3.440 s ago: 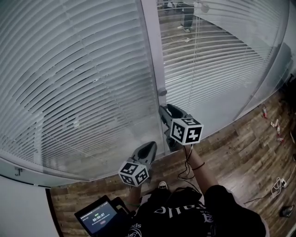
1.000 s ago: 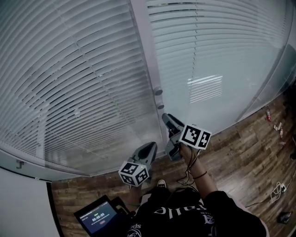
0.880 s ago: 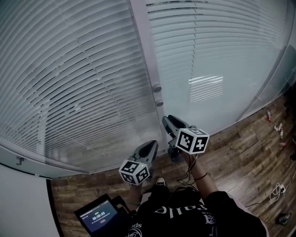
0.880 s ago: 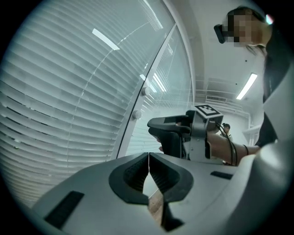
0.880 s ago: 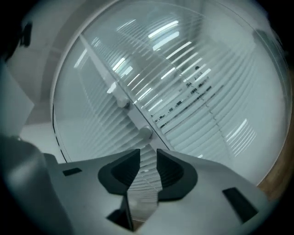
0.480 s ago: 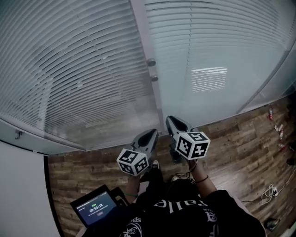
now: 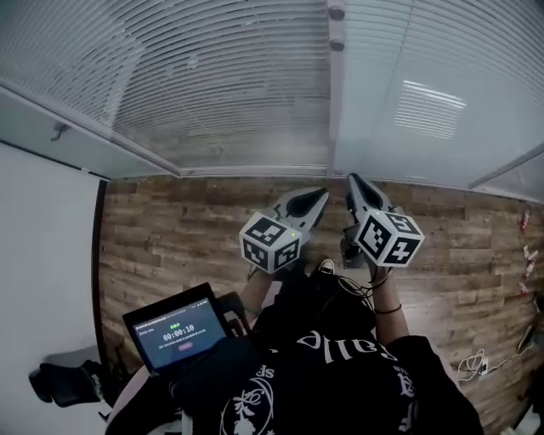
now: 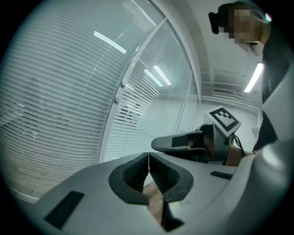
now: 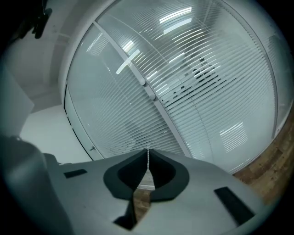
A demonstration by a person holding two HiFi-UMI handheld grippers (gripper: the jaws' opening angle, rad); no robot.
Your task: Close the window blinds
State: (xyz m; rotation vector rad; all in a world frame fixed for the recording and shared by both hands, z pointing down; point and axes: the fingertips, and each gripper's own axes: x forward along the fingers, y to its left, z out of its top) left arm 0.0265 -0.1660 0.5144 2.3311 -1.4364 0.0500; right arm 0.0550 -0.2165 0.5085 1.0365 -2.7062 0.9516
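Note:
White slatted blinds hang behind glass panes, one left (image 7: 212,85) and one right (image 7: 442,93) of a pale upright frame post (image 7: 337,110) that carries two small round knobs (image 7: 337,13). In the right gripper view the right pane's slats (image 9: 206,92) lie nearly flat, with a few dark gaps. Both grippers are held low over the wooden floor, apart from the glass and side by side. My left gripper (image 7: 319,197) (image 8: 149,156) is shut with nothing in it. My right gripper (image 7: 353,180) (image 9: 148,153) is shut and empty too, and its tip (image 8: 156,144) shows in the left gripper view.
A tablet (image 7: 178,333) with a lit timer screen sits at the person's lower left. A white wall (image 7: 42,255) runs down the left side. Cables (image 7: 472,365) lie on the wooden floor (image 7: 187,221) at the right, and a dark object (image 7: 64,382) at the bottom left.
Both grippers have drawn back from the window and now sit side by side over the floor. The right gripper's jaws have come together. The head view has tilted down.

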